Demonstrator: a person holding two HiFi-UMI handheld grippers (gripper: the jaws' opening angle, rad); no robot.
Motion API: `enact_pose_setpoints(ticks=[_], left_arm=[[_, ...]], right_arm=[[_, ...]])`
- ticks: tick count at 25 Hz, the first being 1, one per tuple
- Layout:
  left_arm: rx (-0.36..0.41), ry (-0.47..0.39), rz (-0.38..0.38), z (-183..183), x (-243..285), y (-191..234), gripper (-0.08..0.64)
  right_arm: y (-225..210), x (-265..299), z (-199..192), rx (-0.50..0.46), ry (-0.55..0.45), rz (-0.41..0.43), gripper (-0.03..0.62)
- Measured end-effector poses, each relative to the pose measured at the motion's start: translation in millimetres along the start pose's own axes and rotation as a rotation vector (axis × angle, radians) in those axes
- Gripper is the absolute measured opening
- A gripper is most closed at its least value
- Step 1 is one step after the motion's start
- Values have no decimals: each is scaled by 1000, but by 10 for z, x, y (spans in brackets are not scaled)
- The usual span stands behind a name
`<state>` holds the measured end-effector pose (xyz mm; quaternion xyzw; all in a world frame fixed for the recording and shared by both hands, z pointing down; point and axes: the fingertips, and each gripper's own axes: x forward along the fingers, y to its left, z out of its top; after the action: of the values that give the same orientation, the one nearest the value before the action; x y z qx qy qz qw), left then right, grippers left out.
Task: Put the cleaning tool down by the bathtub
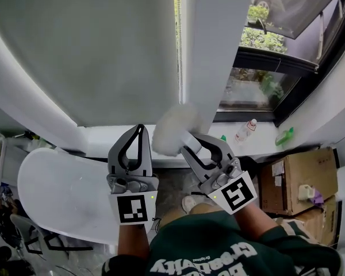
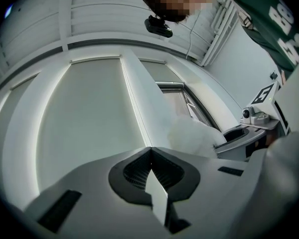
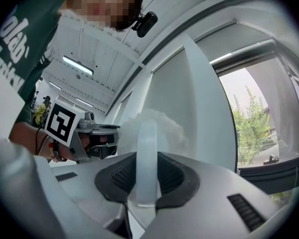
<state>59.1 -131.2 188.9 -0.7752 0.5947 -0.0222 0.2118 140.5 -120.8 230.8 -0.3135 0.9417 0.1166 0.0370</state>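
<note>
The cleaning tool is a white brush with a fluffy round head [image 1: 173, 129] on a pale handle [image 3: 147, 151]. My right gripper [image 1: 188, 147] is shut on that handle, and the head sticks up past the jaws toward the blind. In the right gripper view the handle runs straight up between the ribbed pads, with the fluffy head [image 3: 162, 126] beyond. My left gripper [image 1: 140, 130] is held up just left of the brush, shut with nothing in it; its jaws meet in the left gripper view [image 2: 150, 157]. The white bathtub [image 1: 52, 194] curves below at the left.
A grey roller blind [image 1: 92, 50] and a white window post [image 1: 210, 45] fill the wall ahead. On the sill stand a clear bottle [image 1: 245, 131] and a green object [image 1: 285, 135]. A cardboard box [image 1: 299, 180] sits on the floor at the right.
</note>
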Motion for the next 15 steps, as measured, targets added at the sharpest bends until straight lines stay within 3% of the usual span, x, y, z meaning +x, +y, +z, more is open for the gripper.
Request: enact_pose_setpoints(ticks=[15], left_arm=[[35, 78, 148, -127, -103, 187, 6]], right_arm=[[48, 273, -68, 20, -45, 170, 92]])
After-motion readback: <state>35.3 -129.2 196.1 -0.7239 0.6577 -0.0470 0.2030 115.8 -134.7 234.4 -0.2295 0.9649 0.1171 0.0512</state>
